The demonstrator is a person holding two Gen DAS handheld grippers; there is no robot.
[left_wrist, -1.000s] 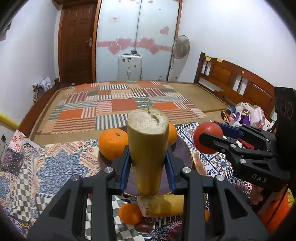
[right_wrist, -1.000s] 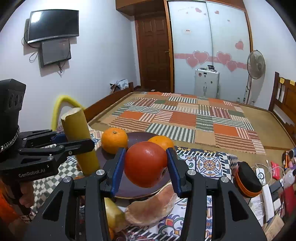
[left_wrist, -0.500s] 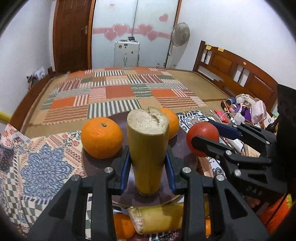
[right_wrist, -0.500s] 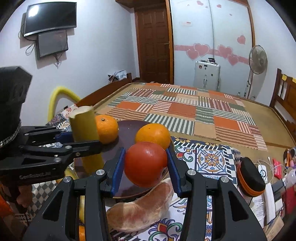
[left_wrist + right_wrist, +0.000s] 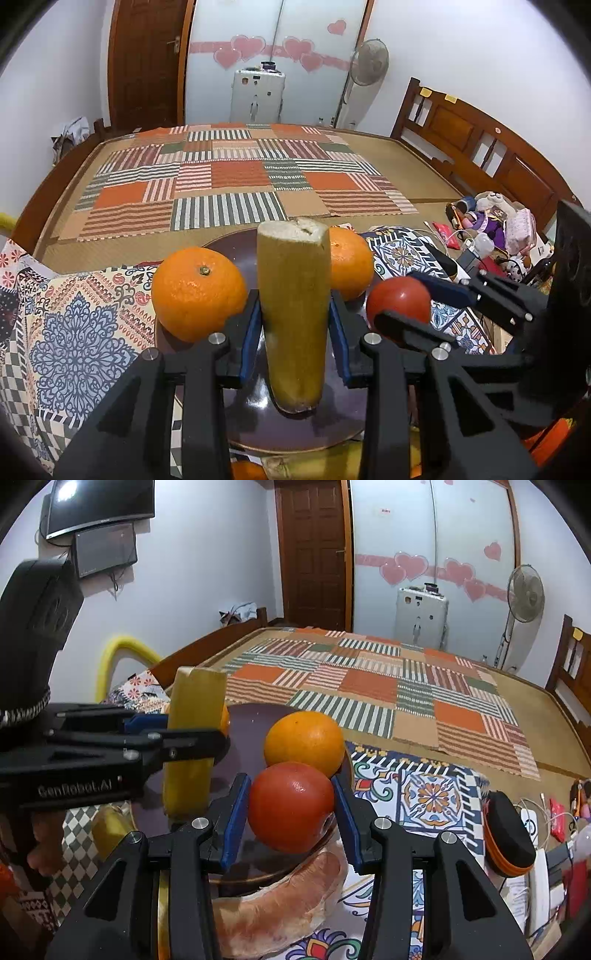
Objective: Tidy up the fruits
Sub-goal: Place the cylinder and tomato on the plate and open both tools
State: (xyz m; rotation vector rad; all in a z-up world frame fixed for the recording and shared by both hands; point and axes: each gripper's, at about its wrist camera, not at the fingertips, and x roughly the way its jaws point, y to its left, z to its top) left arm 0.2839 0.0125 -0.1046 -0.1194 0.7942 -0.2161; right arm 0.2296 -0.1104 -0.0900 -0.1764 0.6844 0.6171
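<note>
My left gripper (image 5: 293, 336) is shut on a cut yellow banana piece (image 5: 293, 314), held upright with its lower end on or just above the dark brown plate (image 5: 258, 424). Two oranges sit on the plate, one at the left (image 5: 197, 293) and one behind the banana (image 5: 351, 256). My right gripper (image 5: 291, 808) is shut on a red tomato (image 5: 290, 806) over the plate's near rim (image 5: 243, 878), right in front of an orange (image 5: 304, 742). The left gripper (image 5: 218, 744) holding the banana piece (image 5: 192, 738) shows at the left of the right wrist view.
A pinkish peel slice (image 5: 280, 915) lies under the plate's front rim. More fruit pieces (image 5: 295, 469) lie on the patterned cloth (image 5: 74, 332) below the plate. A black and orange case (image 5: 508, 834) and clutter (image 5: 491, 229) lie at the right.
Both grippers have come down and forward over the plate with their fruit. The banana piece now stands close to the plate's surface, and the tomato is close against the orange.
</note>
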